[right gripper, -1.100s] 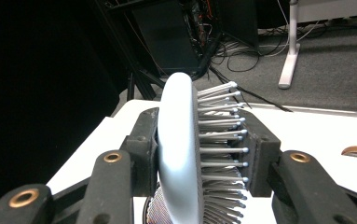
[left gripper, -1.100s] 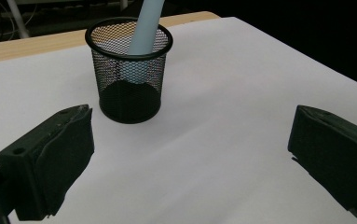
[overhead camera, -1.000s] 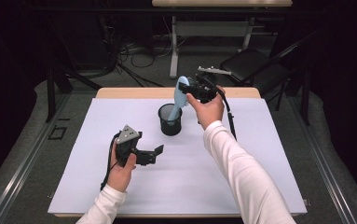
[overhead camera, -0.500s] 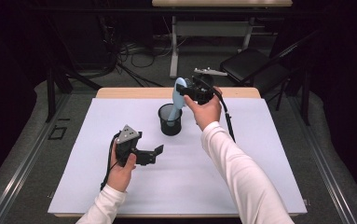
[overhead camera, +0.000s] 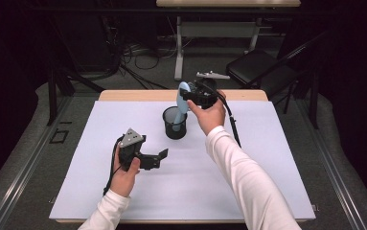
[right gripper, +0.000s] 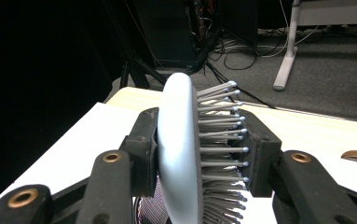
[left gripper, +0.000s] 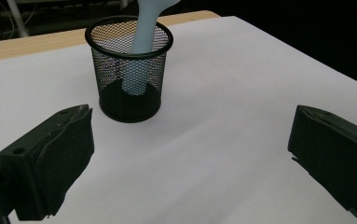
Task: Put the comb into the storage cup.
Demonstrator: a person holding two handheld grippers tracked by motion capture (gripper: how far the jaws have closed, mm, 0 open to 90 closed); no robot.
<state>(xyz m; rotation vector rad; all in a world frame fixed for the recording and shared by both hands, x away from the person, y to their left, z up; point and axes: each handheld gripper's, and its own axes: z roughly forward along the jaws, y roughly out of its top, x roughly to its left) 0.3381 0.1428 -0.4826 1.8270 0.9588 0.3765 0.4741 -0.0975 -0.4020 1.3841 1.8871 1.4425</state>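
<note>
A pale blue hairbrush [overhead camera: 183,99] stands handle-down in a black mesh cup [overhead camera: 175,122] near the table's far middle. My right gripper [overhead camera: 189,97] is shut on the brush head above the cup. Close up, one pad presses the smooth back of the hairbrush [right gripper: 178,149] and the other presses its bristle tips. My left gripper [overhead camera: 158,157] rests open on the white sheet, in front of the cup and to its left. From there the mesh cup [left gripper: 128,70] shows with the brush handle [left gripper: 139,51] inside it; nothing lies between those jaws.
A white sheet [overhead camera: 277,163] covers most of the wooden table [overhead camera: 123,95]. Beyond the far edge are a black chair [overhead camera: 262,67], a desk leg and floor cables. A cable [overhead camera: 233,125] trails from my right gripper across the sheet.
The right gripper and brush have sunk slightly, pushing the handle deeper into the cup. The left gripper has stayed put.
</note>
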